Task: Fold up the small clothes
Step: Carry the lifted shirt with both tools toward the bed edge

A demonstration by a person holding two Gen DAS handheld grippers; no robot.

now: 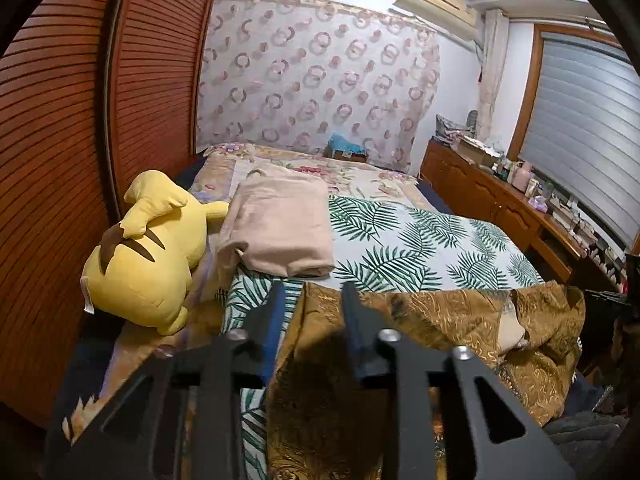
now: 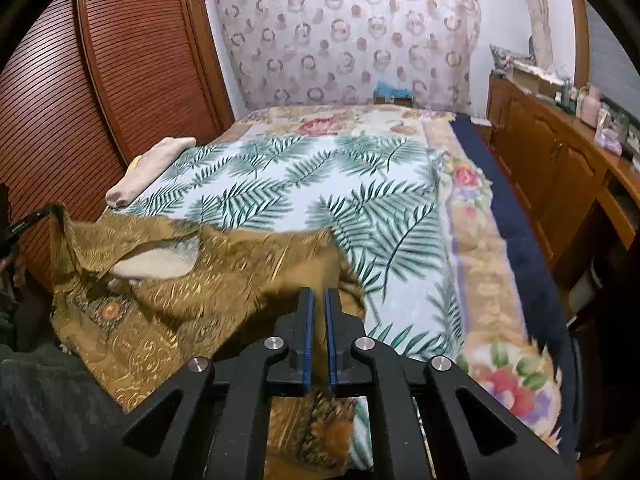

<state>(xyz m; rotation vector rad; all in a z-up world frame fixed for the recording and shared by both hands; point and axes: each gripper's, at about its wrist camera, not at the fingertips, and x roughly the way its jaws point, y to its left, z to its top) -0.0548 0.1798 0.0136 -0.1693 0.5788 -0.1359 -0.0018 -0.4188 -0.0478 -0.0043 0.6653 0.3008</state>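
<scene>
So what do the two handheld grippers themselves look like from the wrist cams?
Both match: the left gripper and the right gripper have matte black, angular frames with triangular cut-outs and linkage arms joined by round silver bolt heads. Each black finger carries a blue pad on its inner face. No cables, labels or sleeves are visible.

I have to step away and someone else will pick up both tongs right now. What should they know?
Left tongs: jaws apart, around the near edge of the brown patterned garment; whether they pinch it is unclear.
Right tongs: nearly shut on the same garment, cloth between the pads.
The garment lies crumpled at the near end of the leaf-print blanket.
Done: a beige garment lies folded beside the yellow plush toy.
Left: spread the brown one flat, fold it, stack it.
</scene>
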